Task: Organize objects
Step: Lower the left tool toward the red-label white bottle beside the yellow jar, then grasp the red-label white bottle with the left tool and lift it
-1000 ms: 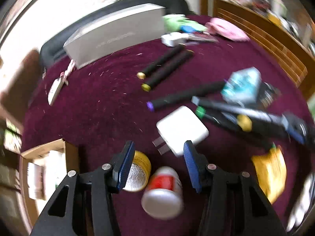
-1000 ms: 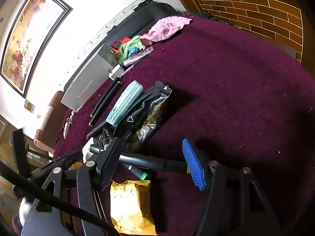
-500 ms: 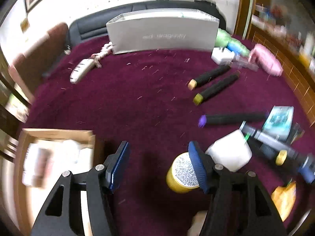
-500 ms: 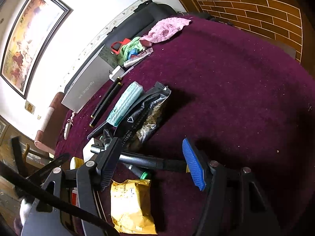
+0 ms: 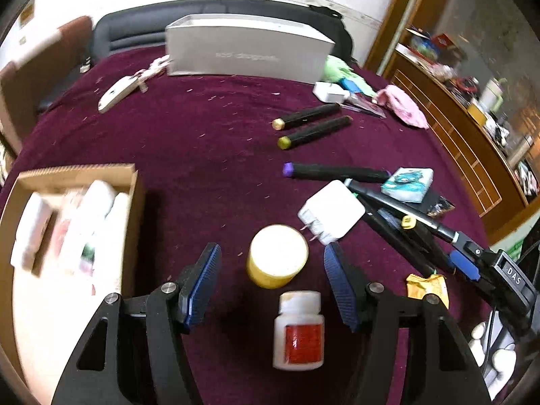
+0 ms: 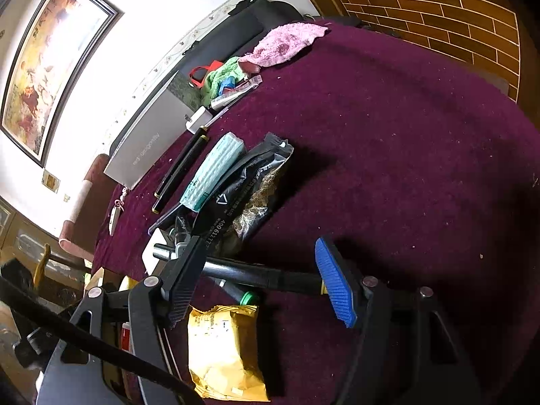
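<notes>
My left gripper [image 5: 271,285] is open over the maroon cloth. A yellow jar [image 5: 276,256] stands between its blue pads [image 5: 202,280], with a gap on each side. A white bottle with a red label [image 5: 298,330] lies just behind the jar, between the finger arms. My right gripper [image 6: 260,283] hovers over a pile of black markers, its jaws opening. One black marker [image 6: 263,275] lies crosswise under its fingertips, passing beneath the left finger and not gripped. The right gripper [image 5: 472,263] also shows at the right edge of the left wrist view.
An open cardboard box [image 5: 77,172] holding white bottles sits at the left. A white charger [image 5: 332,212], loose markers [image 5: 314,123], a teal tissue pack [image 5: 408,182], a yellow packet [image 6: 226,347] and a black packet [image 6: 249,189] are nearby. A grey box [image 5: 246,50] stands at the back.
My left gripper's jaws have widened and it has rolled and shifted sideways; the yellow jar now sits centred between its fingers. The right gripper has stayed over the markers.
</notes>
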`<state>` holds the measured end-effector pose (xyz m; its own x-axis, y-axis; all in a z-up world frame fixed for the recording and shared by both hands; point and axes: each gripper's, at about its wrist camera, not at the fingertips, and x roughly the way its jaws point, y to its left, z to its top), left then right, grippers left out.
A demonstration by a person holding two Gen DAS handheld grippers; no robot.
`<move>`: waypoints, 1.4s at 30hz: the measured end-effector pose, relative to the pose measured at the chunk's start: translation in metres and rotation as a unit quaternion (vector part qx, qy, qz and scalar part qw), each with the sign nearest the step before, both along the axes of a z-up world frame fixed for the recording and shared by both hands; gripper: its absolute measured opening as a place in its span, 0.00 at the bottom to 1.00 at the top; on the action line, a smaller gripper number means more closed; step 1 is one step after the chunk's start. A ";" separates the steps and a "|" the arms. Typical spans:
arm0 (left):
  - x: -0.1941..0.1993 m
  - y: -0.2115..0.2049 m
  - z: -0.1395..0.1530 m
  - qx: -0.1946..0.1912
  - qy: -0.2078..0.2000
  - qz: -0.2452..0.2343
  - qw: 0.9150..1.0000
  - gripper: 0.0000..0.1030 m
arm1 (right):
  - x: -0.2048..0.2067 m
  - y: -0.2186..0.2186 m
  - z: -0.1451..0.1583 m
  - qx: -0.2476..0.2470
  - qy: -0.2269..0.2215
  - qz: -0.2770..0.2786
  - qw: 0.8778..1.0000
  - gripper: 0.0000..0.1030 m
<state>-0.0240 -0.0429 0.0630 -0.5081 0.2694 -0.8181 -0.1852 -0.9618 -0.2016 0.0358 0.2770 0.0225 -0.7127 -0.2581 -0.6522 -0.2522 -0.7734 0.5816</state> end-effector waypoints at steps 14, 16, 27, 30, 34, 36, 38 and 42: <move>0.041 0.040 -0.045 -0.041 0.008 -0.046 0.998 0.58 | -0.002 0.000 -0.003 0.003 -0.011 -0.004 1.000 0.66; 0.043 0.049 -0.046 -0.068 0.017 -0.052 0.996 0.63 | -0.002 0.000 -0.003 0.004 -0.011 -0.004 1.000 0.66; 0.048 0.061 -0.052 -0.099 0.052 -0.048 0.993 0.77 | -0.002 0.000 -0.003 0.008 -0.010 -0.003 1.000 0.66; 0.050 0.061 -0.052 -0.101 0.055 -0.043 0.992 0.69 | -0.001 -0.001 -0.004 0.010 -0.010 -0.003 1.000 0.66; 0.058 0.064 -0.048 -0.097 0.070 -0.051 0.991 0.28 | -0.002 -0.003 -0.003 0.019 -0.011 -0.003 1.000 0.66; 0.062 0.064 -0.048 -0.090 0.067 -0.056 0.992 0.28 | -0.003 -0.004 -0.003 0.024 -0.011 -0.003 1.000 0.66; 0.067 0.063 -0.044 -0.075 0.061 -0.063 0.993 0.28 | -0.003 -0.004 -0.003 0.027 -0.011 -0.003 1.000 0.66; 0.080 0.060 -0.028 -0.092 0.087 -0.059 0.990 0.28 | -0.005 -0.005 -0.003 0.035 -0.010 -0.004 0.999 0.66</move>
